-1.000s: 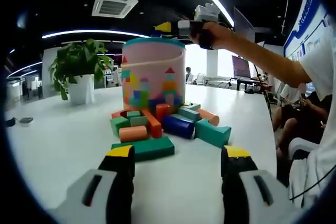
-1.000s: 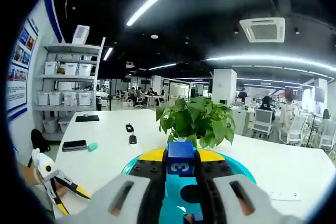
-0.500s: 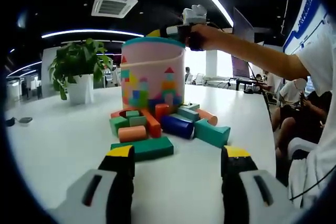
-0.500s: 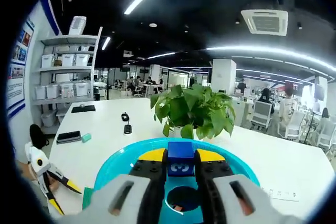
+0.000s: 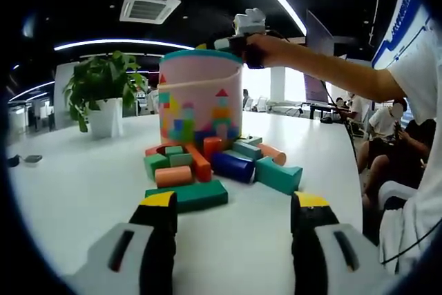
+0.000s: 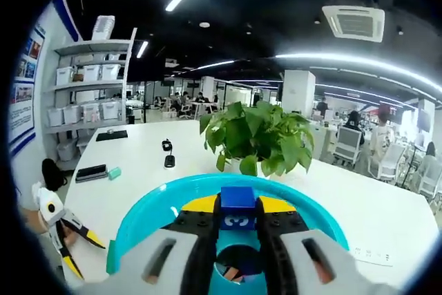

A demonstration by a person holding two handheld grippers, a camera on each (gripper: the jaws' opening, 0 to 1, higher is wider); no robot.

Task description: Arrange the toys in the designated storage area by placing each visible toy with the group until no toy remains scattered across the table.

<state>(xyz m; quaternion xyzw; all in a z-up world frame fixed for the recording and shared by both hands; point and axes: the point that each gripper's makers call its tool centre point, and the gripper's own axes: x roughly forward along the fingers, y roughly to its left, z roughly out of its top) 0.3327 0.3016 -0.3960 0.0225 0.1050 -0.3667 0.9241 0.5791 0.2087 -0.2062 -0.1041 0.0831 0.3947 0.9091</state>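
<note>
Both fingers of the right gripper point(image 6: 238, 220) press against the sides of a blue cube point(image 6: 237, 210) marked with a white 3, clamping it above the open mouth of the toy bucket point(image 6: 207, 190), whose teal rim curves around the jaws in the right gripper view. Down inside the bucket a dark round opening with a few coloured pieces can be made out. In the left gripper view the same bucket point(image 5: 200, 98) stands upright on the white table point(image 5: 76, 184), pink-walled with a printed block pattern, and the person's hand point(image 5: 266, 48) holds the right gripper point(image 5: 238, 29) over its top. The left gripper point(image 5: 235, 215) sits low over the table with its yellow-tipped jaws spread wide and nothing between them. Scattered blocks lie at the foot of the bucket: a green bar point(image 5: 188, 195) nearest the left jaws, a blue cylinder point(image 5: 233, 166), an orange cylinder point(image 5: 175, 175), a teal arch block point(image 5: 280, 174) and several smaller pieces. A potted plant point(image 5: 103, 94) stands on the table beside the bucket. Shelves with white bins point(image 6: 86, 94) line the wall in the right gripper view.
</note>
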